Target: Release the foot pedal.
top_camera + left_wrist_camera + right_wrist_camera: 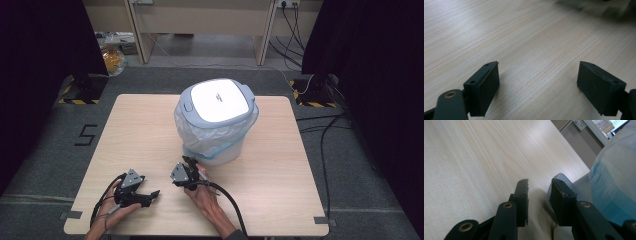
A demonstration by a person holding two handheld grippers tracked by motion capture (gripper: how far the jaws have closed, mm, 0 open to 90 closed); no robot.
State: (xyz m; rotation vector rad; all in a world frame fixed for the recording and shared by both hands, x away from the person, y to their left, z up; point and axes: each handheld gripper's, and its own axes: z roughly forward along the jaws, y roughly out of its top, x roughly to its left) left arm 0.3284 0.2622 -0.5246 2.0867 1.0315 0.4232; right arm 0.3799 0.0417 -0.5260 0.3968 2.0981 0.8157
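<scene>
— So why is the bin [216,120] mid-desk, toward the far edge?
— Probably so both tools reach it. The right gripper [188,165], jaws partly apart and empty, sits by the bin's base; the left gripper [150,196] rests spread wide near the front edge, holding nothing.
</scene>
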